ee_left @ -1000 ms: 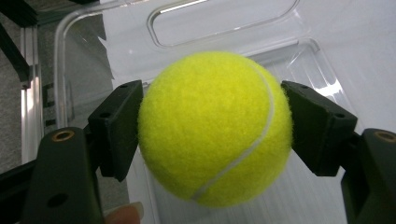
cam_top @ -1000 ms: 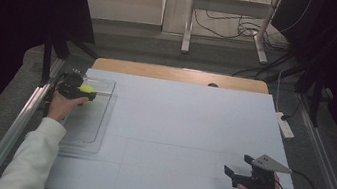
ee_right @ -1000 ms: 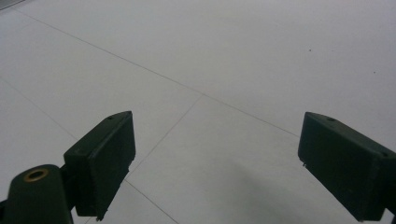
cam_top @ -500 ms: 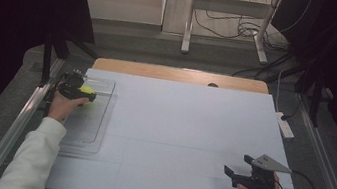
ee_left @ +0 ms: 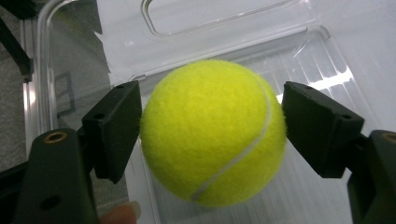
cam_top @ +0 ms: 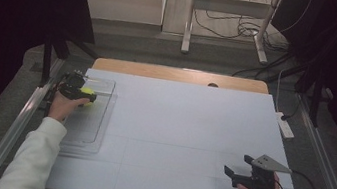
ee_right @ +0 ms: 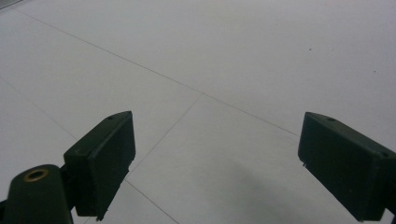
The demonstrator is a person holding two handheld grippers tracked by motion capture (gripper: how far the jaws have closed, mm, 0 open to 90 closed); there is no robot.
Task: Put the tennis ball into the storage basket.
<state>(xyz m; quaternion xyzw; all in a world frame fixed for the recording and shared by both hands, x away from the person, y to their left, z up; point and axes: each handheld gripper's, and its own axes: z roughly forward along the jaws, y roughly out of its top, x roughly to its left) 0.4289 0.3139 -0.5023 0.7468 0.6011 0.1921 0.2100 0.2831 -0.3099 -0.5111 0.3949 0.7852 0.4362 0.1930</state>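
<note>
Now left gripper [ee_left: 212,135] fingers just opening, flanking tennis ball [ee_left: 212,133].

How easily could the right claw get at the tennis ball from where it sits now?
Probably not easily. The tennis ball sits between the left claw jaws over the clear tray at the table's far left, while the right claw rests open near the front right corner.

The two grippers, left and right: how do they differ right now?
The left gripper has a yellow tennis ball between its jaws, which have just been opening, with a gap showing on one side; the right gripper has nothing between its wide-open jaws. The left one is over a clear plastic tray at the table's left edge; the right one is over the bare white table near the right front corner. Both have black jaws and are hand-held.
</note>
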